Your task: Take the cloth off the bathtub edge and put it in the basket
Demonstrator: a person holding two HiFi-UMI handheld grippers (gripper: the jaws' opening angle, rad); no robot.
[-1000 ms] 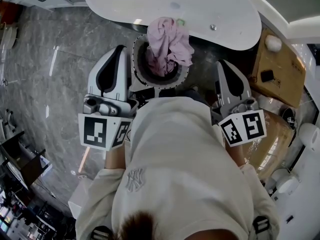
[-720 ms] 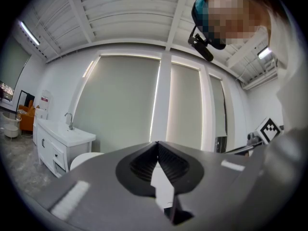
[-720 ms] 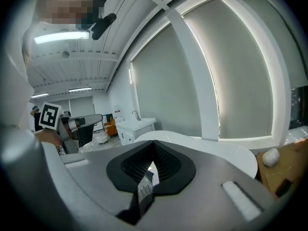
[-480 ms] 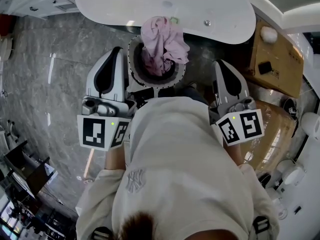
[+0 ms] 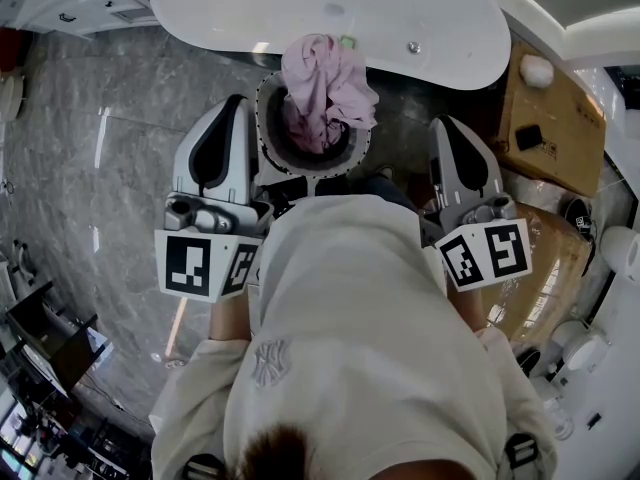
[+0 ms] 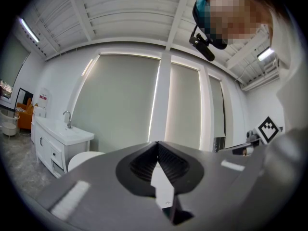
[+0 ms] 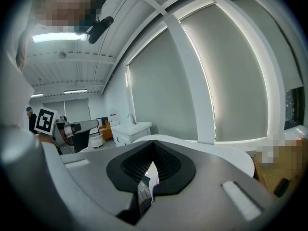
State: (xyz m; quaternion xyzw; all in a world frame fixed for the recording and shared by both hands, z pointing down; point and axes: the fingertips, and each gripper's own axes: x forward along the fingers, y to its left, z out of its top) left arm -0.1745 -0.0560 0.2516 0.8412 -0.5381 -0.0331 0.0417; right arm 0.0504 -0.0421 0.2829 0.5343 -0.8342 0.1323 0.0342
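Cloth (image 5: 325,88) in basket (image 5: 268,130) (overhanging rim), between left gripper (image 5: 236,103), right gripper (image 5: 446,126), both jaws closed

Cut off at top edge: bathtub (image 5: 210,8) far side; hidden under cloth (image 5: 325,80): most of basket (image 5: 264,118) interior; unidentifiable: dark item (image 5: 529,136) on cardboard box (image 5: 565,158).

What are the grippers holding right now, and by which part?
Nothing. The left gripper and the right gripper are both shut and empty. The pink cloth sits in the basket, clear of both.

Interlocked "NY" monogram (image 5: 270,360) on the person's pale shirt (image 5: 350,288).
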